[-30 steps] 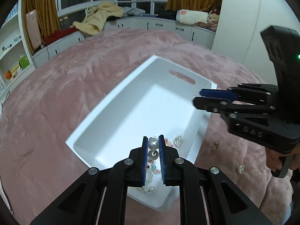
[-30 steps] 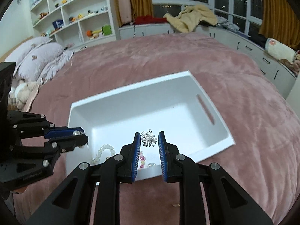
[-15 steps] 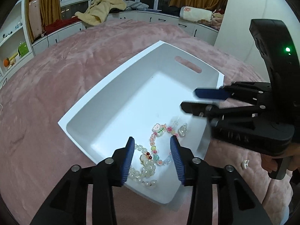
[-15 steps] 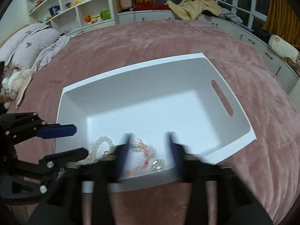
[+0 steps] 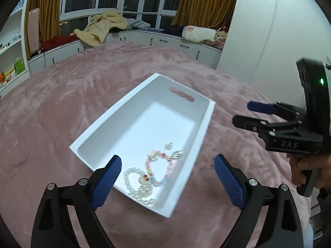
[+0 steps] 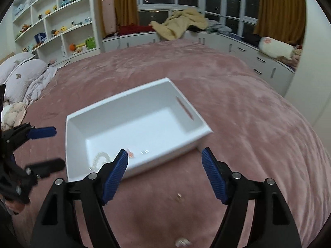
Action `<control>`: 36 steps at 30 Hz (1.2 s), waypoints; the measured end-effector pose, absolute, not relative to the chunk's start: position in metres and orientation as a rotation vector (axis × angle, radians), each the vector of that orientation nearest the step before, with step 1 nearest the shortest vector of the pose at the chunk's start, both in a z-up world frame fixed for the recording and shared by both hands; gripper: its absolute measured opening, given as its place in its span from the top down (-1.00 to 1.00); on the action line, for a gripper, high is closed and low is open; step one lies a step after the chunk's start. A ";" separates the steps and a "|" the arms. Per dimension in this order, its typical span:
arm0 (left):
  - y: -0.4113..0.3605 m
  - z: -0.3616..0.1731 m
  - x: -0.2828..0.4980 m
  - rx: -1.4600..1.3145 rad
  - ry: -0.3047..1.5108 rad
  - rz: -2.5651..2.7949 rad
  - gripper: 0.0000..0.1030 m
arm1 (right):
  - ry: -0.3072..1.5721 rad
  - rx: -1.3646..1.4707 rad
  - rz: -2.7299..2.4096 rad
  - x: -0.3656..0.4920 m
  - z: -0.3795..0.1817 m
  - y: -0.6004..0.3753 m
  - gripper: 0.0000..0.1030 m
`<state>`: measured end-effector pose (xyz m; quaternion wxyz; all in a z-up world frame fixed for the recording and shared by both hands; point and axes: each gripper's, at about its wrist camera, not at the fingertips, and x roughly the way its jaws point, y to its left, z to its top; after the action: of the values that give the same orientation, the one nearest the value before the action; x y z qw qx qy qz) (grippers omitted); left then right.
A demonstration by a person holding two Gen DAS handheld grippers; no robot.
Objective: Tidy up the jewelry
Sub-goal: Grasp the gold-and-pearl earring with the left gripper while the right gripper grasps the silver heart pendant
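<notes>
A white bin [image 5: 107, 131] sits on the pink bed cover. In it lie a pearl bracelet [image 5: 137, 183], a coloured bead bracelet [image 5: 158, 168] and small clear pieces [image 5: 175, 154]. My left gripper [image 5: 167, 176] is open and empty above the bin's near end. My right gripper [image 6: 165, 170] is open and empty, just in front of the bin [image 6: 198, 122]. It also shows at the right in the left wrist view [image 5: 244, 113]. Two small jewelry pieces [image 6: 179, 196] [image 6: 182, 242] lie on the cover below the right gripper.
The bed cover [image 5: 51, 113] spreads all round the bin. Pillows [image 6: 22, 72] and shelves [image 6: 51, 20] are far left. A window bench with clothes [image 5: 99, 29] runs along the back. A white wall [image 5: 279, 31] stands at the right.
Both grippers opened and dropped their pieces into the bin: the left a pearl earring, the right a silver brooch. Both then pulled back and up.
</notes>
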<state>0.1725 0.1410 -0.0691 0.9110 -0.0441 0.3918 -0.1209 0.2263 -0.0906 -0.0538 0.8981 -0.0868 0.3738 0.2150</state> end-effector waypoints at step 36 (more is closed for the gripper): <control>-0.030 -0.168 0.223 0.032 0.940 -0.527 -0.58 | 0.940 -0.013 0.481 0.146 -0.193 -0.181 -0.20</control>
<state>0.2229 -0.0301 -0.1676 0.8583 0.0152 0.4475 -0.2508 0.1461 -0.1814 -0.1933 0.8638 -0.0060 0.4484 0.2296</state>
